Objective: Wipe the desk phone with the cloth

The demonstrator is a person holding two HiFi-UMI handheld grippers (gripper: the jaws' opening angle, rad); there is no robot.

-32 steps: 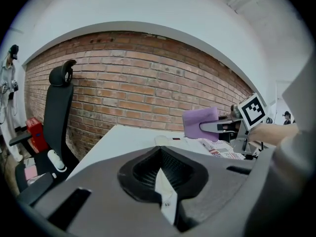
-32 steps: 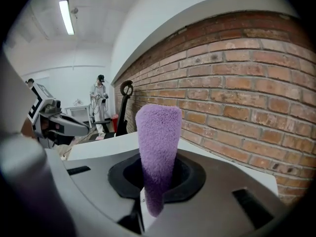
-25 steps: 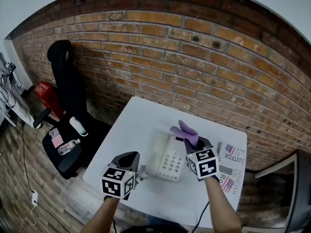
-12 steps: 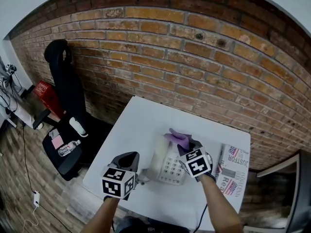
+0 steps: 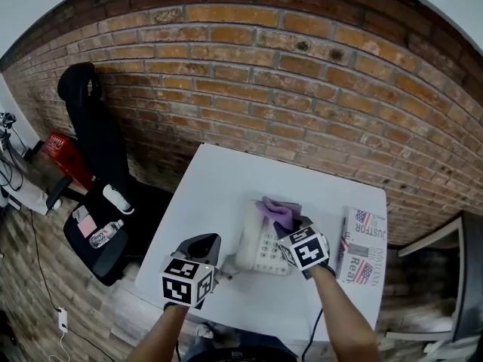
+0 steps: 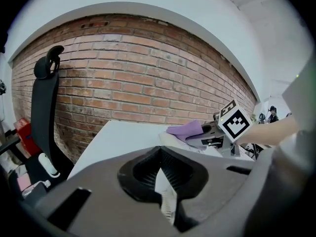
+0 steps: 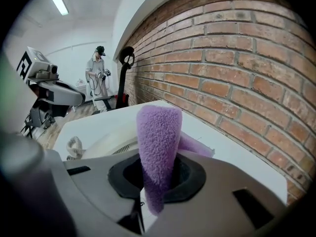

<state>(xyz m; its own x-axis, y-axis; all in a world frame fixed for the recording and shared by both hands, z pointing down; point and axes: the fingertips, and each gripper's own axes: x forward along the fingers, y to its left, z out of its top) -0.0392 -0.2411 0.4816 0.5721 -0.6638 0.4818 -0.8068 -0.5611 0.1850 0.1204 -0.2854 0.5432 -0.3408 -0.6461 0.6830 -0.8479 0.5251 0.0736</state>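
One cloth [image 5: 278, 211] in the right gripper [image 5: 291, 229], on one desk phone [image 5: 259, 252]

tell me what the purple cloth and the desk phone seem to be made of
Cloth: probably microfibre or fleece, purple; its surface shows a fuzzy, napped pile. Desk phone: likely hard moulded plastic, off-white, smooth and matt, though the view is small.

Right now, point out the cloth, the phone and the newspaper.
cloth [image 5: 278, 211]: head view, on its bunched purple middle.
phone [image 5: 264, 251]: head view, on its keypad.
newspaper [image 5: 364, 241]: head view, on its printed front page.
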